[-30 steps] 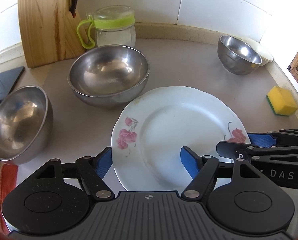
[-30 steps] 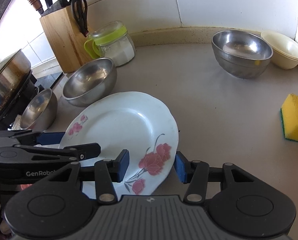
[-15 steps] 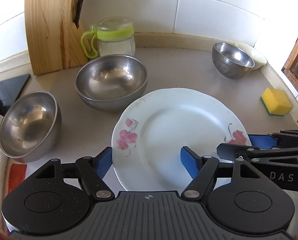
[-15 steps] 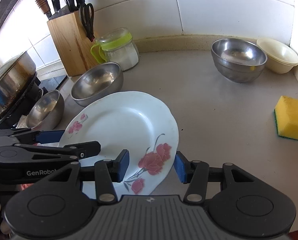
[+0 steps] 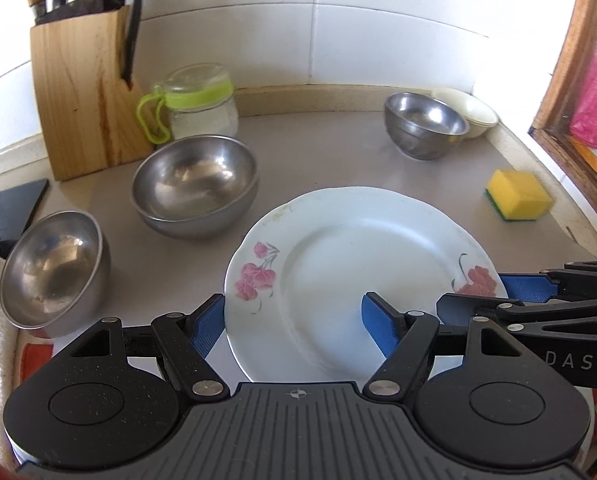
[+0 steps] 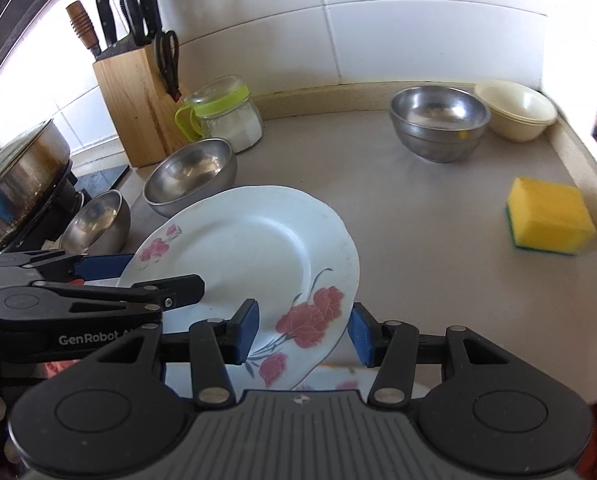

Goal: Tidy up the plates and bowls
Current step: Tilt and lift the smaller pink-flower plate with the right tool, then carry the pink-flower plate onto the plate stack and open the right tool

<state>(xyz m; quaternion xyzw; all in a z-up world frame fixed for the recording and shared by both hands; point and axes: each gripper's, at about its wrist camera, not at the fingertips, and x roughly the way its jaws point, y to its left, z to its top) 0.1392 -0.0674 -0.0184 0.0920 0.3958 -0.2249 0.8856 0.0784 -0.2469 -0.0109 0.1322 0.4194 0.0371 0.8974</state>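
Compared with a second ago, both cameras sit higher and farther back: the knife block (image 5: 86, 92), jar (image 5: 194, 104) and steel bowls have slid down and shrunk in both views, and more of the tiled wall shows. The plate (image 5: 358, 280) keeps the same spot between the blue pads, so it has come along with both tools, and neither gap has changed.

The plate sits tilted above the counter (image 6: 418, 200), carried between the two tools. The left gripper (image 5: 292, 320) straddles the plate's near-left rim: one blue pad lies just outside the edge by the pink flower, the other over the plate's inner face. Its jaws stand fairly wide, and whether the pads truly press on the china I cannot tell from this angle. The right gripper (image 6: 302, 332) straddles the opposite rim at the red flower, one pad over the face and one just outside the edge, set narrower than the left.

Ahead of the left tool are a large steel bowl (image 5: 196, 188) and a smaller steel bowl (image 5: 54, 268), tipped, to its left. Far ahead of the right tool stand another steel bowl (image 6: 438, 124) and a cream bowl (image 6: 516, 110), touching or nearly so; a yellow sponge (image 6: 550, 216) lies to the right. Below the right tool, a second flowered dish seems to peek out.
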